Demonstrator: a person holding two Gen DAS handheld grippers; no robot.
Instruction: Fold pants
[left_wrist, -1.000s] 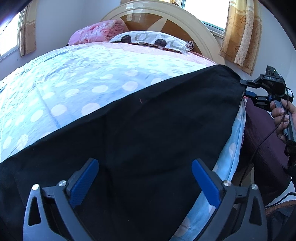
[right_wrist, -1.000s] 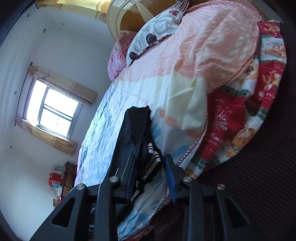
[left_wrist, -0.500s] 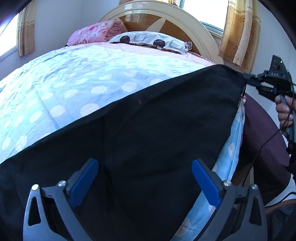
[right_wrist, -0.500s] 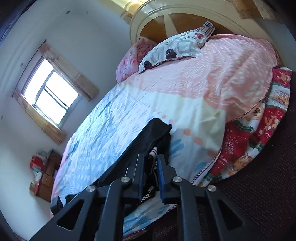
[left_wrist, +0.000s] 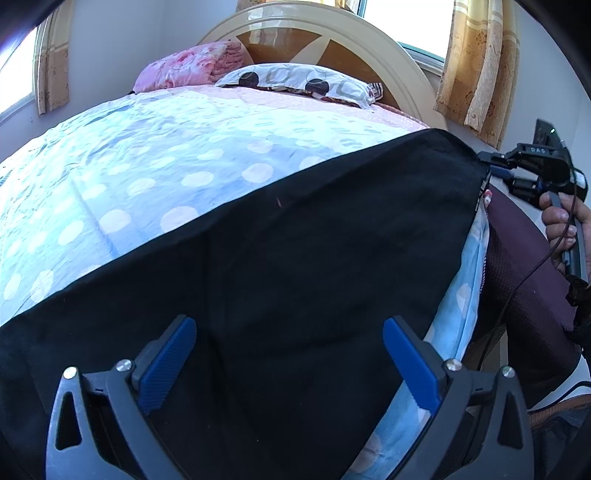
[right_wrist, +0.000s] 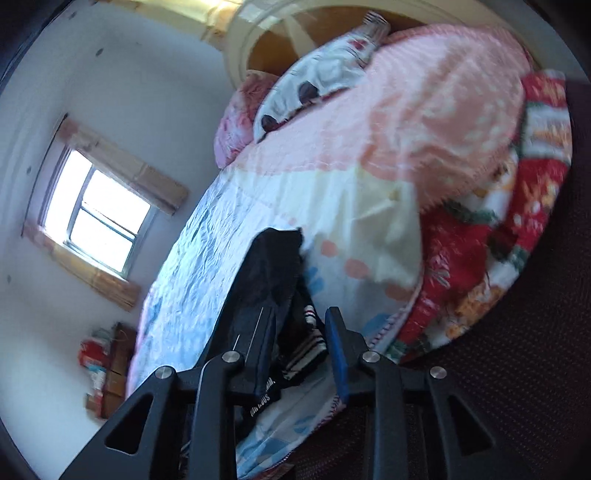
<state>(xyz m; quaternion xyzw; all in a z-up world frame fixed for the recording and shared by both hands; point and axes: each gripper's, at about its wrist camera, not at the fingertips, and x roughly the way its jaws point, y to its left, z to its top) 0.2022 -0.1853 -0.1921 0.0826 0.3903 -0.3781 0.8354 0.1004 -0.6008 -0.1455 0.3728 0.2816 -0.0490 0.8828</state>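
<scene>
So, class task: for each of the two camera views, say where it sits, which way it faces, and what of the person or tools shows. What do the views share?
Left wrist: sits on the left tool, low over the black pants, facing up the bed toward the headboard; shows its open blue fingers, plus the right tool and hand.
Right wrist: sits on the right tool at the bed's edge, view rolled sideways, facing the pants' corner and window; shows only its own fingers.
Shared: pants, polka-dot pillow, headboard.
</scene>
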